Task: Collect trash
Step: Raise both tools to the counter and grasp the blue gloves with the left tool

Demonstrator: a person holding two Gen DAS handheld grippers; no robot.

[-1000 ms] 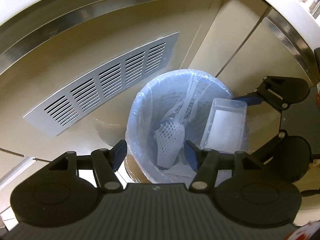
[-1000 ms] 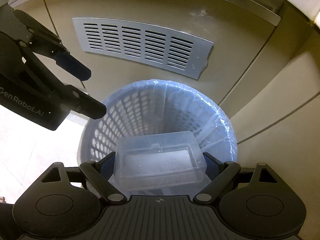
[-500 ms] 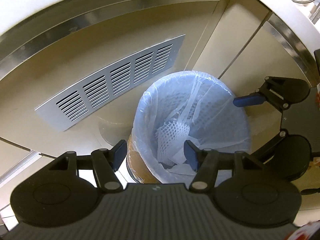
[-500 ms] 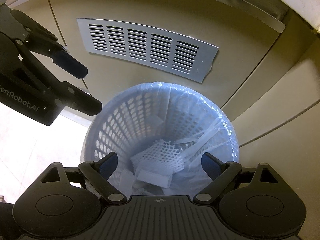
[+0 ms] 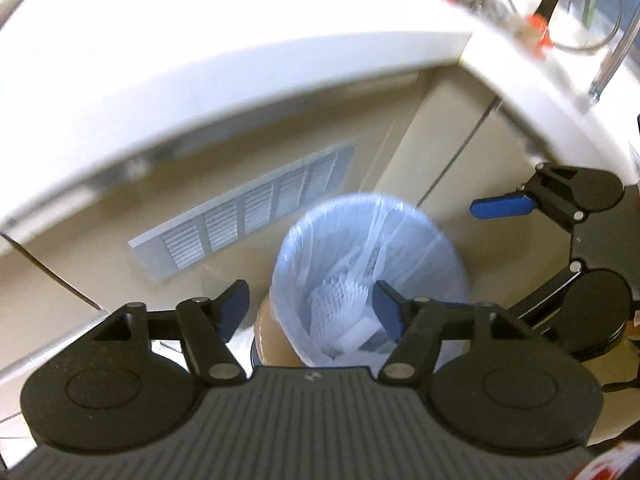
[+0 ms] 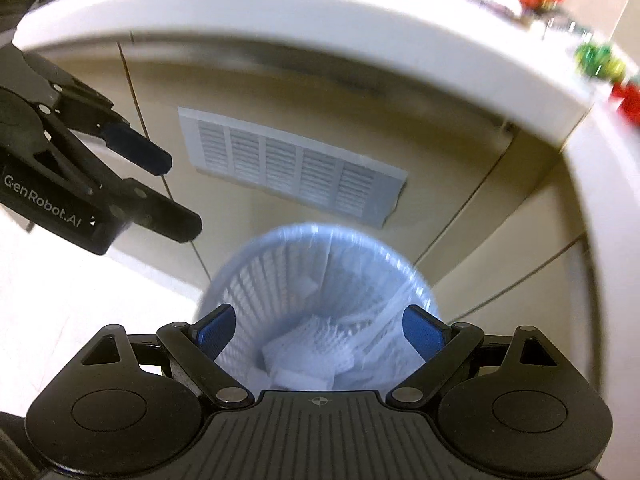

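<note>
Both tools above lined bin [image 5: 368, 264], pointing steeply down. Left tool [image 5: 308, 312] empty, jaws opening; right tool [image 6: 320, 332] empty, jaws wide. Trash, white mesh sleeve [image 6: 320, 340] and clear tray, lies inside bin. Remaining trash presumably up on counter [image 6: 280, 20], blurred, nearer neither hand.

Vent grille [image 6: 292, 166], white counter [image 6: 280, 12], perhaps.

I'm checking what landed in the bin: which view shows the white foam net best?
The left wrist view: the foam net lies unobstructed in the lined bin, its mesh readable. The right wrist view shows it too, but blurrier and partly hidden behind the tool body.
</note>
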